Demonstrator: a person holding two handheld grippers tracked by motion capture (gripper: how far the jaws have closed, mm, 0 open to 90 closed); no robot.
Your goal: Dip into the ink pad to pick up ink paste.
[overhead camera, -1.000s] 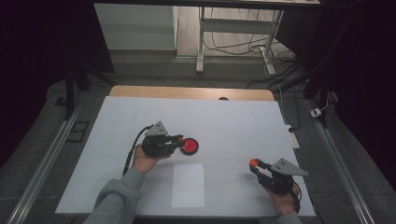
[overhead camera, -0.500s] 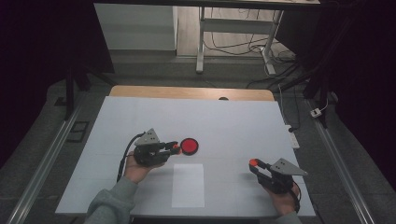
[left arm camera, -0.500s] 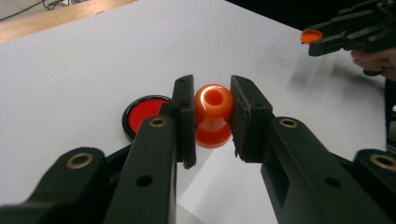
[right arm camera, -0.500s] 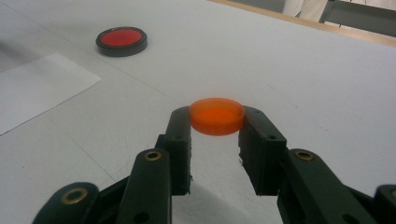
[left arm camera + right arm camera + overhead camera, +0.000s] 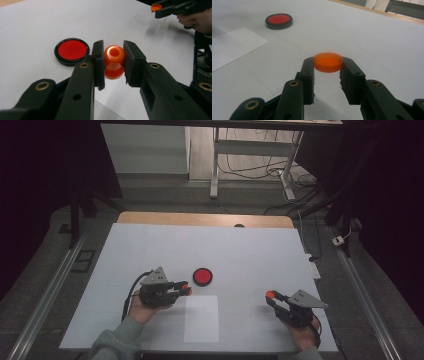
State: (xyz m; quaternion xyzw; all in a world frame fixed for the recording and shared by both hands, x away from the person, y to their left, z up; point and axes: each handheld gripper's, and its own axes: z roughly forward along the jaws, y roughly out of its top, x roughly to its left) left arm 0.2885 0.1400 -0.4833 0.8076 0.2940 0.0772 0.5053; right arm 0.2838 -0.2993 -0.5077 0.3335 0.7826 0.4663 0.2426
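Both tongs pinched orange pieces above the white worktop.

The left tongs (image 5: 113,62) were clamped on a glossy orange knob-shaped piece (image 5: 114,61), rounded on top with a hole in its crown, waisted below and flaring to a wider base; in the high view it sat at the tips of the left tongs (image 5: 186,289). The right tongs (image 5: 327,65) gripped a flat, translucent orange disc (image 5: 328,62) by its rim, held level over the worktop (image 5: 250,255). Just beyond the knob lay a red disc with a black rim (image 5: 72,51), flat on the worktop. A paler rectangular sheet (image 5: 201,318) lay between the two hands.
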